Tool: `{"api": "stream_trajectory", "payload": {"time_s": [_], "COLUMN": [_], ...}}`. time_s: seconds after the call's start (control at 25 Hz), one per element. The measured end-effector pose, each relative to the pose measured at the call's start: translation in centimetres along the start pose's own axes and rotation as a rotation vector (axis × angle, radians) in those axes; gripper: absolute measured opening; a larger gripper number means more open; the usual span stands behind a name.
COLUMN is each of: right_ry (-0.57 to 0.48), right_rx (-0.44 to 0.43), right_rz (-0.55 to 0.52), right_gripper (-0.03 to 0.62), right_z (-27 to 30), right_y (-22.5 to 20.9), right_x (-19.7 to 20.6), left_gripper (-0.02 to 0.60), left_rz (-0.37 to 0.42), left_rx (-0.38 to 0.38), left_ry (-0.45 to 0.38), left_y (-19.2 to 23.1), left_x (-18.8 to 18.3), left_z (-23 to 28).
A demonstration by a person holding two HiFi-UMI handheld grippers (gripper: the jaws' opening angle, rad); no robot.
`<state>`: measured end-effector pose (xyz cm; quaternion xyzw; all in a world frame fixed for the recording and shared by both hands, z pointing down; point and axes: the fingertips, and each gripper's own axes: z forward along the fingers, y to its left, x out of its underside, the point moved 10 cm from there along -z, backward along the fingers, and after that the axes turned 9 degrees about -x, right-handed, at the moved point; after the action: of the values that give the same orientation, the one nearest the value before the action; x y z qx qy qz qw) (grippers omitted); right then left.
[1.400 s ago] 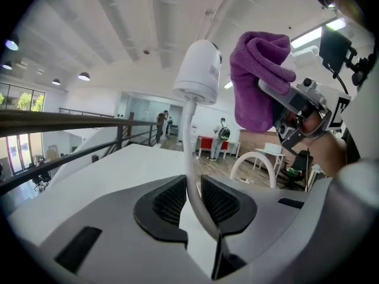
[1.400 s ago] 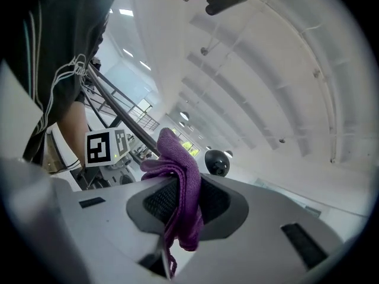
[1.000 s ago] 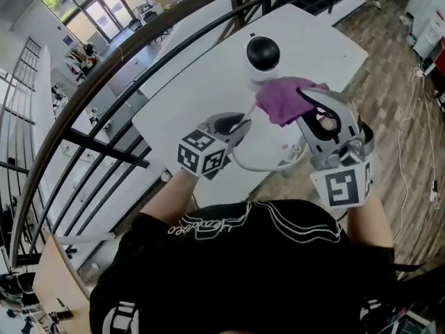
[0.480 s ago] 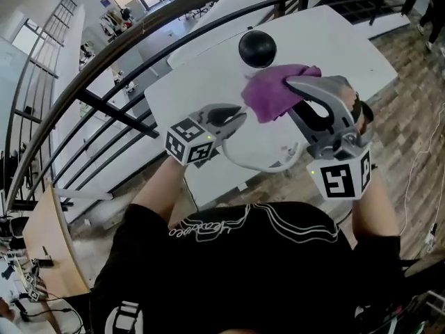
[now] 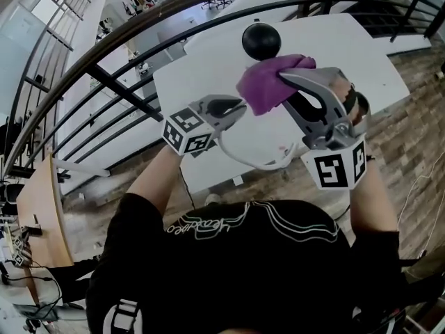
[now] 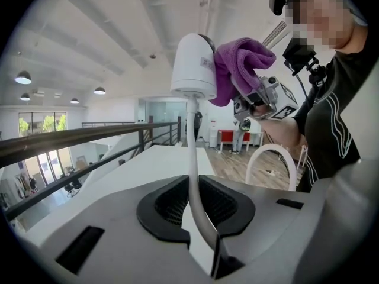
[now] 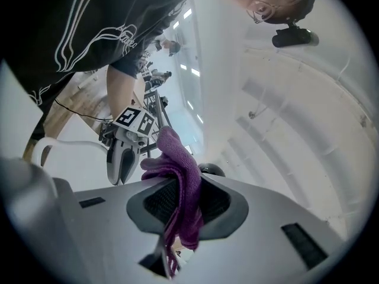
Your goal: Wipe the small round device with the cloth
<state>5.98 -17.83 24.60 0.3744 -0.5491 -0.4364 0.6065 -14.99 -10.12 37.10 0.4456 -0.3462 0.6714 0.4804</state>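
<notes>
The small round device (image 5: 261, 40) is white with a black dome and hangs in the air over the table on its stiff white cable (image 5: 257, 162). My left gripper (image 5: 240, 110) is shut on that cable (image 6: 190, 147); its jaws have just been closing with the cable between them. In the left gripper view the device (image 6: 192, 67) stands high above the left gripper (image 6: 198, 205). My right gripper (image 5: 285, 78) is shut on a purple cloth (image 5: 268, 82). The cloth (image 6: 237, 64) lies against the white side of the device. In the right gripper view the cloth (image 7: 180, 176) hides most of the dome (image 7: 212, 170).
A long white table (image 5: 327, 47) stands below the device. A black railing (image 5: 104, 75) curves along its far and left sides, with a lower floor beyond. Wood flooring (image 5: 410, 117) lies to the right. The slack cable loops down toward my body.
The right gripper has rolled and slid the cloth a little to the left against the device. The left gripper has kept its hold on the cable. The head view has swung.
</notes>
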Motion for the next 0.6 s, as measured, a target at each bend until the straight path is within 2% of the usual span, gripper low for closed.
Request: {"api": "stream_trajectory", "payload": {"time_s": [0.28, 0.6], "right_ry": [-0.046, -0.078], "right_rx": [-0.041, -0.101], "right_rz": [0.024, 0.087], "right_gripper": [0.072, 0.072], "right_z": [0.8, 1.2], "right_y": [1.2, 2.7], "right_x": [1.0, 2.2], "left_gripper": [0.058, 0.058], "left_rz": [0.026, 0.007], "left_rx": [-0.025, -0.059], "left_ry": [-0.002, -0.015], "left_y": [-0.2, -0.4], "left_x": [0.5, 0.6], "left_z": [-0.4, -0.3]}}
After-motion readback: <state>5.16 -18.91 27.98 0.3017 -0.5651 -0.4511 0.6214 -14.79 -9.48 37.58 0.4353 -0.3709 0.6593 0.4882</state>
